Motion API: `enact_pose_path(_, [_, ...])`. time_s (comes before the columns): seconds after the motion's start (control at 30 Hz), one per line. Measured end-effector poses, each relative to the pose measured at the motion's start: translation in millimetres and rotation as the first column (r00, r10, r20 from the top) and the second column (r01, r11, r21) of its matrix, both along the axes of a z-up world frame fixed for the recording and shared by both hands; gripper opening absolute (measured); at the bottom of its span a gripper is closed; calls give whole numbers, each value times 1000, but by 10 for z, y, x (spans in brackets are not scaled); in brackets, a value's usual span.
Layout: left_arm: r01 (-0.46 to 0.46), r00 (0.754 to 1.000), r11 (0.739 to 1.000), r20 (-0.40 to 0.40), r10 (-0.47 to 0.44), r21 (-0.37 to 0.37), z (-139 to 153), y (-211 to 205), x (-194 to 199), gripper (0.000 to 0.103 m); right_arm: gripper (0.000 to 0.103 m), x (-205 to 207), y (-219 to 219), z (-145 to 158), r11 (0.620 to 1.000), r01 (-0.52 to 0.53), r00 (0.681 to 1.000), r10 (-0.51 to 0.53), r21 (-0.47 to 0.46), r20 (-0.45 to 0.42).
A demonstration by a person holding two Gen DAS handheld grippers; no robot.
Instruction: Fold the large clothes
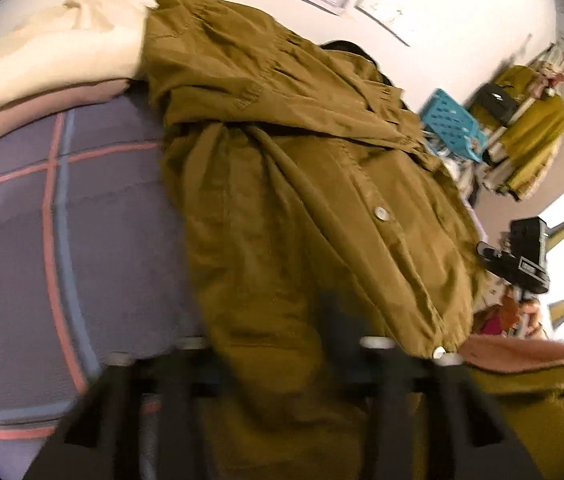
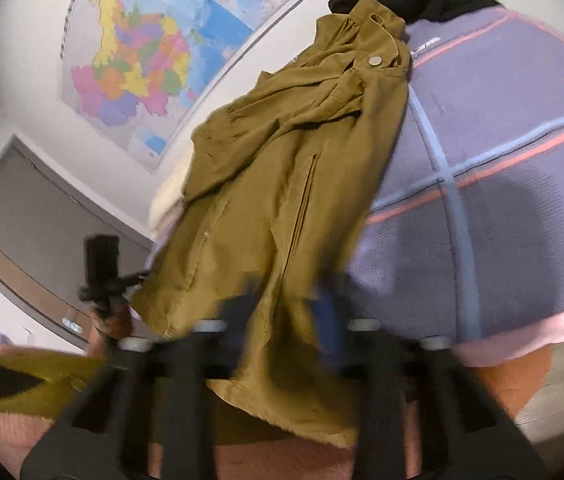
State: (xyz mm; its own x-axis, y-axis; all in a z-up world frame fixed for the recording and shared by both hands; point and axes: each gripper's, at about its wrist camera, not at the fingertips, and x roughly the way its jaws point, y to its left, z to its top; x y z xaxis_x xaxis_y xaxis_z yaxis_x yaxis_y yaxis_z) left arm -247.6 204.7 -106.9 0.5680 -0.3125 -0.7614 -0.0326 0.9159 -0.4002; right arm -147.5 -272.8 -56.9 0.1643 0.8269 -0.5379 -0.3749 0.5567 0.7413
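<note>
- Two grippers sit at the near hem of one large olive-brown jacket (image 1: 282, 184), which lies lengthwise on a bed, its collar at the far end.
- Bed cover (image 1: 102, 208): purple-grey, crossed by pale blue and salmon stripes. It shows bare to one side of the jacket in each wrist view.
- Left gripper (image 1: 278, 340): jaws drawn nearly together with a fold of the jacket's hem between them. The fingers are blurred, but the cloth runs straight into the gap and bunches there.
- Right gripper (image 2: 285, 304): jaws almost fully closed, pinching the hem edge. Cloth hangs below the grip over the pink bed edge (image 2: 521, 340).
- Jacket details: pale round buttons (image 1: 381, 213) along the front placket, a long seam down the body, a snap (image 2: 375, 60) near the collar.
- Cream pillow (image 1: 62, 48) lies at the head of the bed, touching the jacket's far part.
- Black garment (image 2: 421, 0) lies just beyond the collar.
- Map (image 2: 154, 52), brightly coloured, hangs on the white wall.
- Turquoise basket (image 1: 451, 126) stands beside the bed, near a rack hung with mustard-yellow cloth (image 1: 533, 136).
</note>
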Motion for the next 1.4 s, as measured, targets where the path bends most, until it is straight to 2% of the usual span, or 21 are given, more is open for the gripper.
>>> enact_pose_path(0.07, [-7, 999, 999, 43, 10, -54, 103, 35, -62, 16, 8, -23, -76, 135, 994, -3, 999, -1, 112, 33])
enact_pose_path(0.1, [-7, 998, 998, 67, 11, -58, 164, 28, -116, 16, 8, -36, -102, 190, 994, -7, 998, 1, 110, 55])
enact_pose_path(0.13, [-2, 997, 999, 80, 6, -45, 201, 21, -151, 17, 19, -42, -121, 223, 997, -5, 998, 0, 71, 70])
enact_pose_path(0.17, [1, 997, 999, 81, 2, -36, 216, -9, -157, 18, 41, -40, -147, 202, 999, -11, 998, 8, 53, 55])
enact_pose_path(0.2, [12, 997, 999, 73, -9, -37, 199, -22, -165, 22, 56, -48, -156, 170, 998, -26, 999, 24, 49, 38])
enact_pose_path(0.27, [13, 999, 999, 30, -12, -47, 107, -35, -133, 43, 58, -82, -160, 84, 999, -42, 999, 42, -13, 21])
enact_pose_path(0.37, [-3, 1000, 998, -17, 2, -63, -54, 21, -98, 47, 55, -101, -197, -59, 999, -44, 999, 44, -13, -24])
enact_pose_path(0.43, [-3, 1000, 992, -1, 3, -129, -85, 85, -114, 57, 55, -117, -252, -82, 999, -35, 999, 36, 19, -28])
enact_pose_path(0.5, [-7, 1000, 989, 1, 7, -147, -88, 84, -101, 59, 57, -158, -242, -78, 999, -45, 999, 45, 23, -14])
enact_pose_path(0.53, [-6, 1000, 989, 2, 7, -146, -90, 66, -81, 60, 57, -170, -223, -77, 998, -50, 999, 50, 27, -13])
enact_pose_path(0.57, [-6, 1000, 991, 2, 6, -137, -90, 44, -63, 51, 43, -179, -190, -80, 998, -64, 998, 64, 27, -18])
enact_pose_path(0.6, [-1, 1000, 992, 3, 1, -129, -90, 19, -45, 36, 15, -188, -125, -76, 997, -70, 997, 70, 19, -18])
enact_pose_path(0.63, [0, 1000, 994, -1, 0, -109, -79, -16, -25, 19, 12, -197, -76, -69, 997, -74, 997, 75, 37, -21])
enact_pose_path(0.73, [-27, 998, 997, 50, 31, -73, 82, -47, -49, 10, 9, -222, -43, 113, 992, -63, 998, 62, 114, 15])
enact_pose_path(0.97, [-44, 970, 994, 232, 67, -103, 732, -10, -366, 8, 4, -471, -439, 1110, 939, -34, 963, -61, 341, 263])
enact_pose_path(1.03, [-46, 956, 991, 281, 81, -129, 866, 26, -473, 8, 3, -517, -491, 1182, 925, -62, 956, -53, 374, 289])
enact_pose_path(1.13, [-54, 957, 988, 276, 93, -146, 851, 121, -500, 9, 3, -483, -459, 1057, 949, -44, 968, -37, 312, 247])
enact_pose_path(1.23, [-52, 977, 986, 195, 83, -158, 598, 138, -404, 9, 12, -420, -364, 669, 957, -44, 994, 13, 286, 109])
enact_pose_path(1.3, [-53, 987, 987, 141, 75, -153, 405, 152, -363, 9, 34, -441, -283, 431, 977, -30, 999, 20, 213, 50])
enact_pose_path(1.33, [-47, 990, 986, 127, 68, -157, 337, 193, -373, 9, 36, -451, -293, 299, 977, -24, 1000, 23, 212, 6])
enact_pose_path(1.4, [-38, 993, 988, 104, 54, -150, 229, 206, -385, 10, 64, -466, -322, 137, 990, 16, 999, -11, 137, -42])
